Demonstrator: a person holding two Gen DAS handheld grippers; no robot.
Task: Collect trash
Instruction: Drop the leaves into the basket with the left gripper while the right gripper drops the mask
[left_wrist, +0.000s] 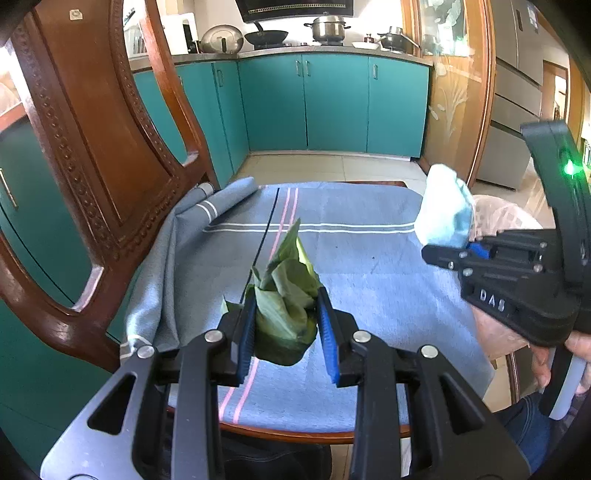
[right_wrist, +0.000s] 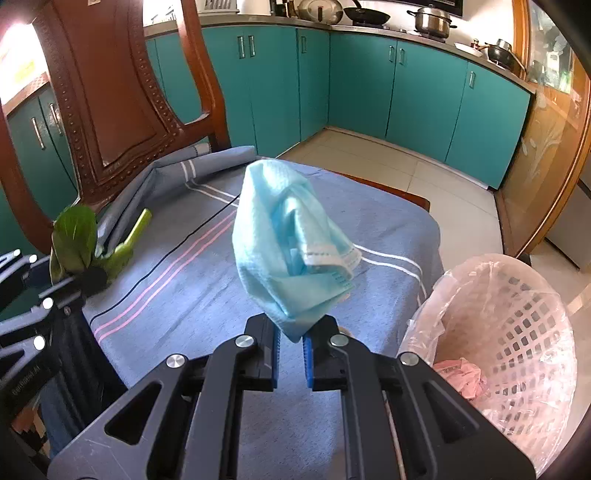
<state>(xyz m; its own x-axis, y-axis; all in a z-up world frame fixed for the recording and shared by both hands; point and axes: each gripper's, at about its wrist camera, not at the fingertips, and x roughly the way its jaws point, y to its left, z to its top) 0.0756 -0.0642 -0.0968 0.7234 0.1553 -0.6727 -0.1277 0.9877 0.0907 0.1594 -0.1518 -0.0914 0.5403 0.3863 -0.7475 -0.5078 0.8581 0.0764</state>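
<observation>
Left wrist view: 1 left claw (left_wrist: 286, 325), blue pads clenched on 1 crumpled green leaf (left_wrist: 286, 295), lifted clear of the blue-grey striped cloth (left_wrist: 369, 266) that covers the surface. At the right edge, 1 right claw (left_wrist: 448, 245) with a green indicator light (left_wrist: 570, 168) lit on its black body and raised letters reading "DAS" on its side; a hand (left_wrist: 561, 354) grips its handle.

Right wrist view: 1 right claw (right_wrist: 291, 345), pads pinched on the lower corner of 1 light blue face mask (right_wrist: 288, 243), which stands up above the cloth (right_wrist: 192, 295). 1 pink mesh wastebasket (right_wrist: 517, 332) lined with a thin clear bag sits just beside the surface at lower right, with crumpled pinkish paper (right_wrist: 461, 376) inside; print on the paper is too small to read. The left claw (right_wrist: 79, 275) shows at the left edge with the leaf (right_wrist: 74, 240) and its pale stalk.

Surroundings: 1 carved wooden chair back (left_wrist: 96, 155) rises close at the left, the cloth bunched against it. Teal cabinets (left_wrist: 306, 103) line the far wall. On the far counter: 1 steel pot (left_wrist: 327, 27), 1 black wok (left_wrist: 266, 36), 1 domed lid (left_wrist: 221, 38). 1 grey refrigerator (left_wrist: 517, 92) stands at far right.
</observation>
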